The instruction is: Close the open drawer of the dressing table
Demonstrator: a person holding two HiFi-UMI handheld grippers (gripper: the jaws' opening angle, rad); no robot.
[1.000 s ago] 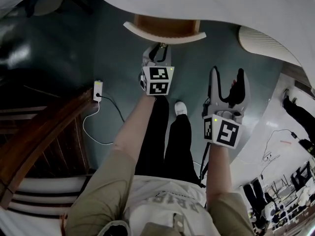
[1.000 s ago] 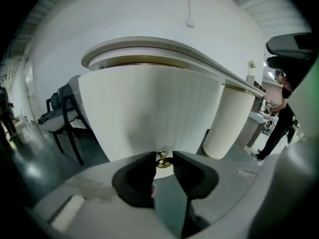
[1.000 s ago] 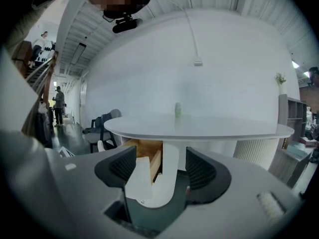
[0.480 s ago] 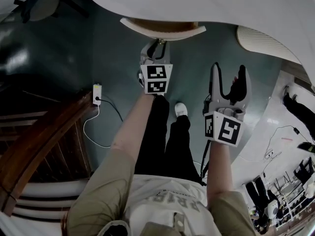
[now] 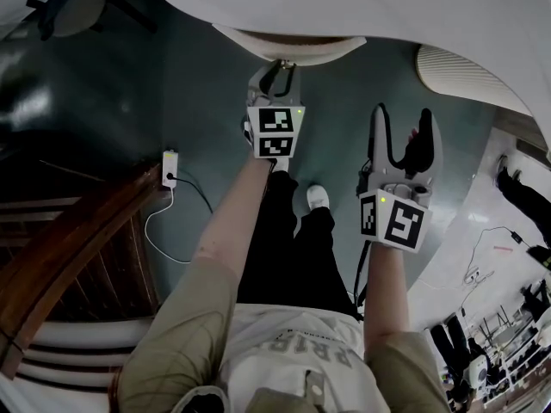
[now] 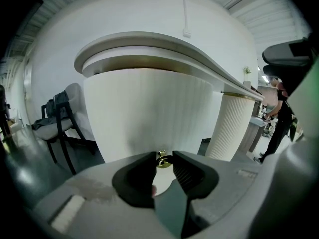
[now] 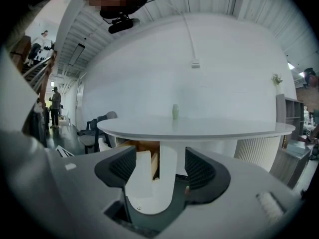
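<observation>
white dressing table (image 5: 362, 7) up top, its curved drawer (image 5: 288, 52) poking out from under the edge. right gripper (image 5: 401, 127) hangs beside it, jaws spread, empty. left gripper (image 5: 276, 71) clenched on the drawer's small brass knob (image 6: 163, 160).

White ribbed drawer (image 6: 149, 113) with brass knob (image 6: 163, 161) stands slightly open.

The drawer (image 6: 149, 108) front is matt white with fine vertical ribbing, and its small knob (image 6: 162, 160) looks like shiny brass. The tabletop (image 7: 209, 128) is smooth white; the floor (image 5: 95, 93) is dark and glossy.
</observation>
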